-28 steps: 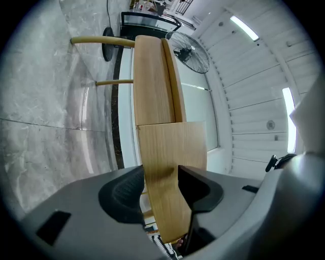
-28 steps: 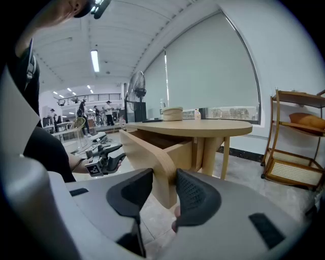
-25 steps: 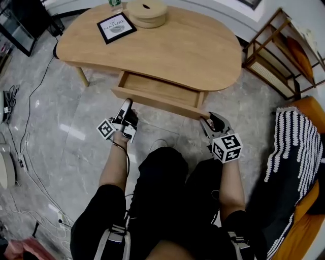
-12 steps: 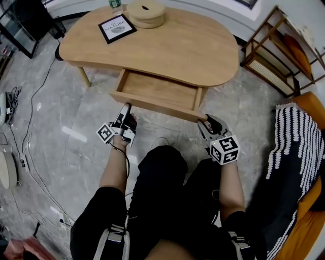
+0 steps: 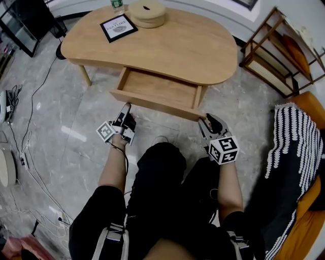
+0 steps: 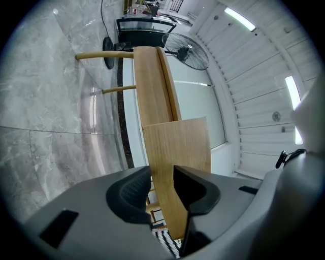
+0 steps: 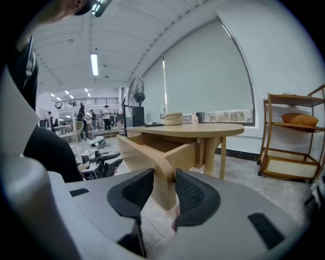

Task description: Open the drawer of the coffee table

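The light wooden coffee table (image 5: 177,45) stands ahead of me with its drawer (image 5: 157,87) pulled partway out towards my knees. My left gripper (image 5: 127,106) is at the left end of the drawer front (image 5: 152,105). In the left gripper view the panel (image 6: 177,142) fills the gap between that gripper's (image 6: 161,175) closing jaws. My right gripper (image 5: 204,120) is at the right end of the front. In the right gripper view the corner of the panel (image 7: 152,157) sits between that gripper's (image 7: 163,177) jaws, which are also closing on it.
On the tabletop lie a magazine (image 5: 117,27), a round woven box (image 5: 147,12) and a green bottle (image 5: 116,4). A rattan shelf (image 5: 277,51) stands at the right, with an orange chair and striped throw (image 5: 294,147) nearer me. Cables (image 5: 25,152) trail on the floor at left.
The drawer has slid farther out of the table towards me. Both grippers have drawn back with its front panel.
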Demonstrator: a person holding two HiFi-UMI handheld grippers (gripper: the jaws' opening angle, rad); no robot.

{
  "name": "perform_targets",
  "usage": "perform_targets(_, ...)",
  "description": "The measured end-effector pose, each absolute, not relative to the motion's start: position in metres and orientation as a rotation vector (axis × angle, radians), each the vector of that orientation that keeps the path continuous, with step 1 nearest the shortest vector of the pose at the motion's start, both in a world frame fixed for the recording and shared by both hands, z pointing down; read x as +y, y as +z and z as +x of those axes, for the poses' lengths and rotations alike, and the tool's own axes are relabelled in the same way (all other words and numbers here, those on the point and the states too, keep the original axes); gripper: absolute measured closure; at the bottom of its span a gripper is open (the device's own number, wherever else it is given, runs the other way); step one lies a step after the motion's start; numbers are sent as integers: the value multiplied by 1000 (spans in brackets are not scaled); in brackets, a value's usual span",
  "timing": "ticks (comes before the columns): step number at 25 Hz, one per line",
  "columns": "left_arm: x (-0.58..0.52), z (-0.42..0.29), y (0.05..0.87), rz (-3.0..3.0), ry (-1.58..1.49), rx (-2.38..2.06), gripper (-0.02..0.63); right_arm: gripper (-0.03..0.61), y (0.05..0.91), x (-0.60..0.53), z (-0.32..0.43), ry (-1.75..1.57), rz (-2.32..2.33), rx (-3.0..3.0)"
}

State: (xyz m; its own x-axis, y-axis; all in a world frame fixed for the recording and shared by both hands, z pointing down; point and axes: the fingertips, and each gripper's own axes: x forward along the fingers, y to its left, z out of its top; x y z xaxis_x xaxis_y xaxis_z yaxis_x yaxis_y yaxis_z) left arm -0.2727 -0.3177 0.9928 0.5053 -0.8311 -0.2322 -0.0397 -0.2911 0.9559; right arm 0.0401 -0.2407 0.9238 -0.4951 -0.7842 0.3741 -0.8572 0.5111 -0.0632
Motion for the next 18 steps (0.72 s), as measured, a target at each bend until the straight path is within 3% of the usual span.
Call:
perform_targets(2,-313,-277,989,1698,-939,-772,558,430,916,-239,41,358,1373,-2486)
perform_targets(6,-294,-292,970,1776,-852,-887,566,463,897,-232,40,323,1366,-2530)
perform_targets(12,-274,-316,924,2056,-409,-1291,592,559,849,-240,53,296,1561,-2598)
perform_targets(18,-273,-297,843,2273,50,-1635,594,566,804,-259,56,242,1813,-2531)
